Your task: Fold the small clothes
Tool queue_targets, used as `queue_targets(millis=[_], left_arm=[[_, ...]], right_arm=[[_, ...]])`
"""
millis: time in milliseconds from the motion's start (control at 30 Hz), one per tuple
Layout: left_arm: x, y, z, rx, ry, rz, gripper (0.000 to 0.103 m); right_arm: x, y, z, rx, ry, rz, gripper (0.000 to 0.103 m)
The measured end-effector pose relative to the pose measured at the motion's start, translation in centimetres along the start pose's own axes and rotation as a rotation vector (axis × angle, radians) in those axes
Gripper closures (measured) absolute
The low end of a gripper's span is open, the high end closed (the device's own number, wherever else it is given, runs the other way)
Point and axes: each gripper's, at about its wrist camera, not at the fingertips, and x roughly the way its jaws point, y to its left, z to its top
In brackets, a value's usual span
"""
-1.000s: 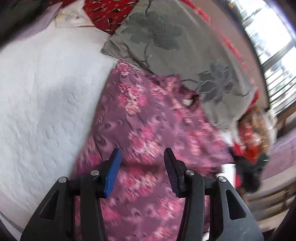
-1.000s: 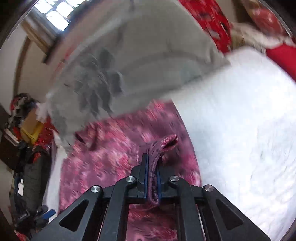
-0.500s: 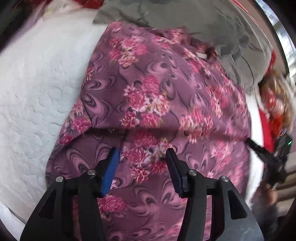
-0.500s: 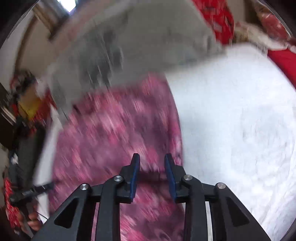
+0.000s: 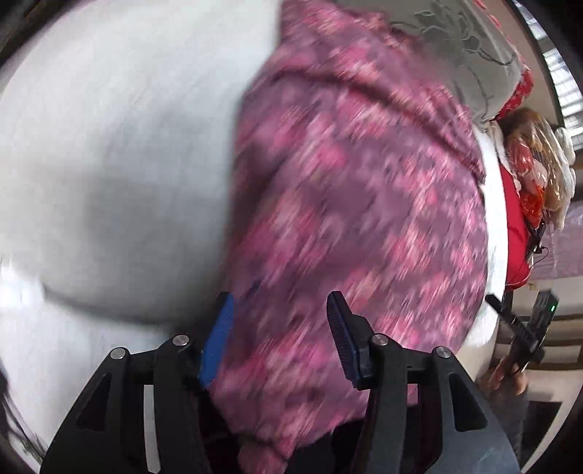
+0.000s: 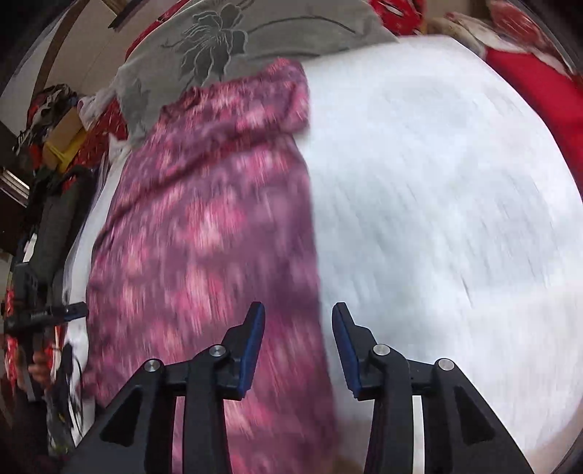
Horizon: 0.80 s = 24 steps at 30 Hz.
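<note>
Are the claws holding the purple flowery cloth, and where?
No. Left gripper is open; right gripper is opening. The cloth lies loose on the white bed.

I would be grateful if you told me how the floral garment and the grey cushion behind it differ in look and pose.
Colour: the floral garment is purple with pink flowers; the grey cushion is plain grey with a darker flower motif.
Pose: the garment lies flat and long across the white bedcover; the cushion sits at its far end.
Overlap: the garment's top edge reaches onto the cushion.
Shared: both are soft fabric on the bed.
</note>
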Motion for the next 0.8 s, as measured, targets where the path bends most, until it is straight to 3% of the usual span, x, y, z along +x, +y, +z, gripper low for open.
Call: queue_targets(millis=[167, 267, 567, 633, 667, 700, 733, 800], left_arm=[[-0.5, 2.0, -4.3, -0.024, 0.062, -0.066, 0.052], [-0.2, 1.7, -5.4, -0.013, 0.105, -0.094, 0.052], [0.7, 1.5, -7.1, -0.035, 0.162, -0.151, 0.047], [0.4, 1.1, -7.3, -0.016, 0.137, -0.136, 0.053], [0.2, 0.9, -7.4, -0.005, 0.125, -0.137, 0.063], [0.0, 0.7, -7.4, 0.009, 0.116, -0.138, 0.085], [-0.1, 0.7, -7.4, 0.019, 0.115, -0.147, 0.095], [-0.5, 0.7, -7.4, 0.016, 0.11, -0.192, 0.097]], right_arm=[[-0.4, -2.9, -6.0, 0.066, 0.057, 0.068, 0.057], [0.2, -4.6, -8.1, 0.153, 0.064, 0.173, 0.056], [4.5, -5.2, -9.9, 0.278, 0.04, 0.486, 0.044], [5.2, -4.3, -10.0, 0.243, 0.076, 0.507, 0.044], [5.2, -3.7, -10.1, 0.216, 0.092, 0.535, 0.047], [4.9, -3.1, -10.2, 0.182, 0.092, 0.553, 0.062], [4.5, -2.8, -10.3, 0.156, 0.09, 0.553, 0.086], [3.0, -1.5, -10.2, 0.077, 0.074, 0.552, 0.091]])
